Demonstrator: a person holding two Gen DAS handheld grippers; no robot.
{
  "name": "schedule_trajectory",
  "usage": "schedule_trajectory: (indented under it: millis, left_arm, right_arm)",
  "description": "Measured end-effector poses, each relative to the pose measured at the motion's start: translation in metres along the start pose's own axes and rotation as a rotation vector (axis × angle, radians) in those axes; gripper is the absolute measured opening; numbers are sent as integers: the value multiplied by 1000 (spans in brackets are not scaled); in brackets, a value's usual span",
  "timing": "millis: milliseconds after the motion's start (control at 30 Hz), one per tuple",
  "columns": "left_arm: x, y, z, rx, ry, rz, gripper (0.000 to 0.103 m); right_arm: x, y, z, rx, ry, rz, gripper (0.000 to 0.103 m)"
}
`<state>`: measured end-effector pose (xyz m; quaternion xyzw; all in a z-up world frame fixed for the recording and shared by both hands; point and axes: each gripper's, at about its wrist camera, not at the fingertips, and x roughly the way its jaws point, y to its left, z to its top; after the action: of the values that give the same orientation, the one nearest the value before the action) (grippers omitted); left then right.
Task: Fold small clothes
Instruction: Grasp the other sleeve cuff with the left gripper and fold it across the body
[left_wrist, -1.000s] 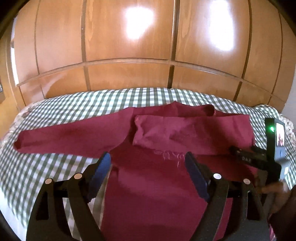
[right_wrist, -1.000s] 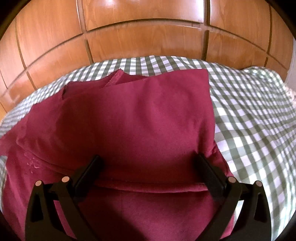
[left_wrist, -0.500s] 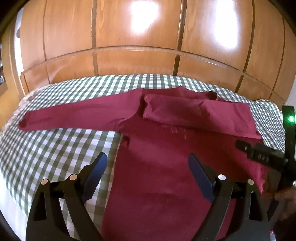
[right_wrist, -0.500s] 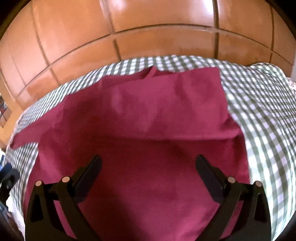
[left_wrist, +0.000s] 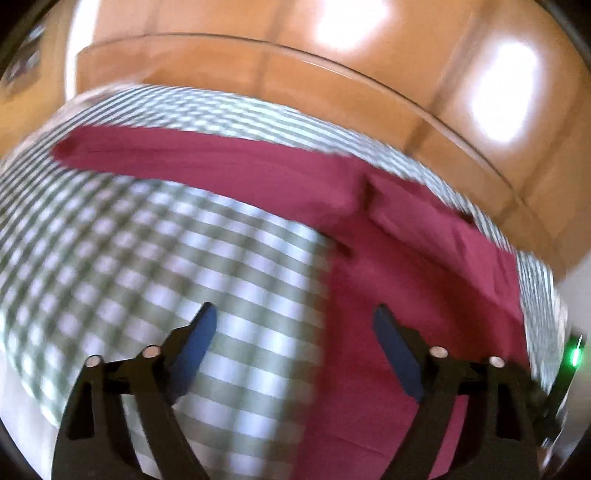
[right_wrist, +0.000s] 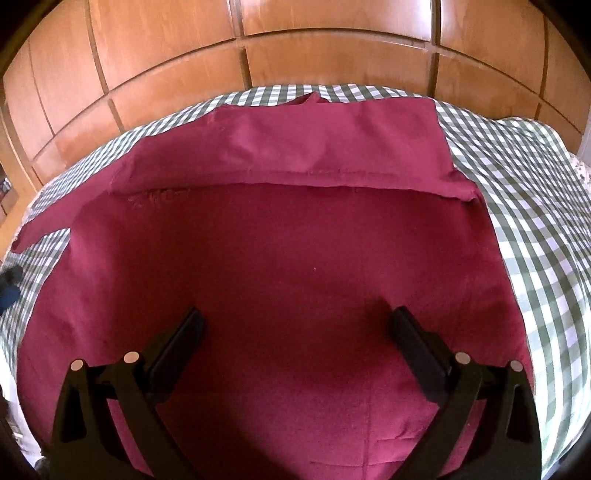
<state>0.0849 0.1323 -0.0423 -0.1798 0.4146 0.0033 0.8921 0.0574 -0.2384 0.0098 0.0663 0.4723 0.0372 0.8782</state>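
A dark red long-sleeved top (right_wrist: 288, 266) lies flat on the green-and-white checked cloth (right_wrist: 524, 206). Its right sleeve (right_wrist: 295, 147) is folded across the chest. Its left sleeve (left_wrist: 177, 158) stretches out straight to the left. My left gripper (left_wrist: 293, 325) is open and empty, above the checked cloth (left_wrist: 147, 266) at the top's left edge; this view is blurred. My right gripper (right_wrist: 295, 328) is open and empty, above the lower body of the top. The left gripper's tip (right_wrist: 9, 284) shows at the left edge of the right wrist view.
A wooden panelled wardrobe (right_wrist: 295, 48) stands right behind the covered surface and also shows in the left wrist view (left_wrist: 332, 92). The other gripper's green light (left_wrist: 574, 356) shows at the right edge of the left wrist view.
My left gripper has swung left, from over the top's body to over the checked cloth beside it. My right gripper has pulled back from the folded sleeve and shows more of the body.
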Motion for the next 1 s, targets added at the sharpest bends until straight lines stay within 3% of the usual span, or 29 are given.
schedule_trajectory:
  millis: [133, 200, 267, 400, 433, 500, 700, 767, 800, 833, 933, 1000]
  left_arm:
    - [0, 70, 35, -161, -6, 76, 56]
    - [1, 103, 51, -248, -4, 75, 54]
    - [1, 137, 69, -342, -37, 101, 54]
    - [4, 171, 95, -412, -89, 205, 54]
    - [8, 182, 102, -427, -88, 235, 60]
    - [12, 197, 110, -474, -85, 252, 67]
    - [28, 232, 131, -515, -86, 285, 67]
    - [35, 232, 139, -480, -75, 286, 43]
    - [39, 230, 143, -446, -58, 279, 14]
    - [42, 228, 147, -425, -51, 278, 6]
    - [34, 207, 157, -359, -117, 234, 6]
    - [23, 176, 163, -296, -152, 165, 5]
  right_arm:
    - [-1, -1, -1, 4, -12, 5, 101]
    - [0, -1, -1, 4, -15, 6, 101]
    - [0, -1, -1, 2, -16, 4, 101]
    - [0, 0, -2, 1, -21, 3, 101]
    - [0, 0, -2, 1, -22, 4, 101]
    - [0, 0, -1, 0, -22, 5, 101]
    - [2, -1, -1, -3, -22, 2, 101]
    - [2, 0, -1, -3, -23, 2, 101]
    - [2, -1, -1, -5, -21, 2, 101]
    - [2, -1, -1, -6, -21, 2, 101]
    - [2, -1, -1, -6, -22, 2, 101]
    - [3, -1, 0, -7, -25, 0, 101]
